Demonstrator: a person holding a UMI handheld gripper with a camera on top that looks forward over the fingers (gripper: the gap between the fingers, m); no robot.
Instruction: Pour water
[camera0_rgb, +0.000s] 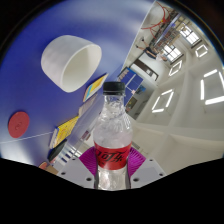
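My gripper (112, 162) is shut on a clear plastic bottle (113, 135) with a red label and a black cap (114, 88). Both purple pads (88, 160) press on the bottle's sides at the label. The view is tilted, so the bottle is held lifted above the blue table (40, 30). A white cup (68, 61) stands on the table, beyond the bottle's cap and to its left. Its open mouth faces away from me.
A red round disc (18, 122) lies on the blue table left of the bottle. Yellow and pink cards (64, 130) lie near the table's edge. Behind are a white ceiling with light panels (165, 98) and windows (188, 35).
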